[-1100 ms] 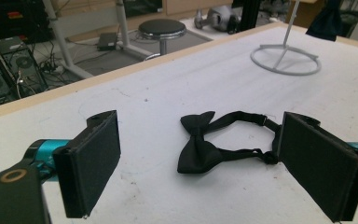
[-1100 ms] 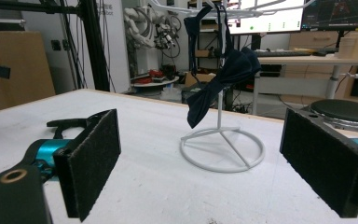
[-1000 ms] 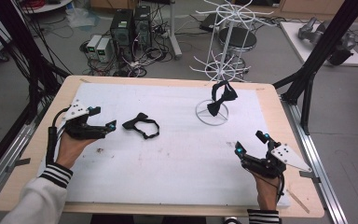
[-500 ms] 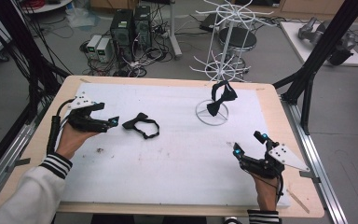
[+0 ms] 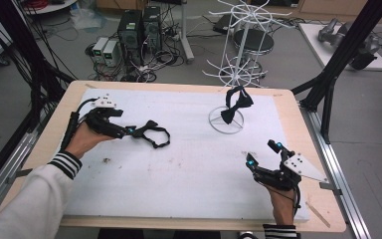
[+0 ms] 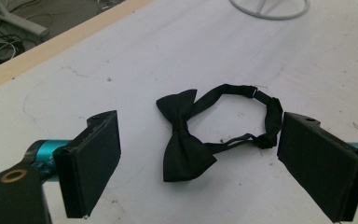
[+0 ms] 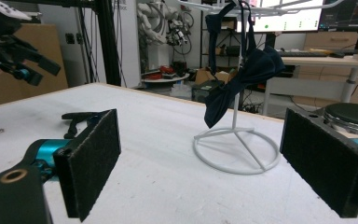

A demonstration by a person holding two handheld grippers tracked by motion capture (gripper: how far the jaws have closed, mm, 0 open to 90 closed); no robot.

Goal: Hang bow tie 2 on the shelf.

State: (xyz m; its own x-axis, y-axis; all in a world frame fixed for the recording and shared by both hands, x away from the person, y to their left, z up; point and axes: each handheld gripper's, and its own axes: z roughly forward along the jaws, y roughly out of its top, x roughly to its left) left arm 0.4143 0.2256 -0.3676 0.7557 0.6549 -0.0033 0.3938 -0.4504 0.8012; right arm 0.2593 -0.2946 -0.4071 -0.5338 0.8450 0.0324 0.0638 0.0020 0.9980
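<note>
A black bow tie [image 5: 150, 134] [image 6: 186, 140] with its strap looped lies flat on the white mat, left of centre. My left gripper [image 5: 129, 131] [image 6: 200, 163] is open just above it, jaws on either side of the bow and strap. A second dark bow tie [image 5: 236, 103] [image 7: 242, 70] hangs on the white wire stand [image 5: 228, 74] [image 7: 235, 140] at the back. My right gripper [image 5: 263, 154] [image 7: 200, 163] is open near the front right of the mat, holding nothing and facing the stand.
The white mat [image 5: 189, 169] covers most of the wooden table [image 5: 308, 149]. The stand's ring base [image 5: 227, 127] rests on the mat. Black frame posts [image 5: 338, 64] rise at the right, with computers and cables on the floor behind the table.
My left gripper has moved right across the mat to the lying bow tie and now straddles it. The right gripper has barely shifted.
</note>
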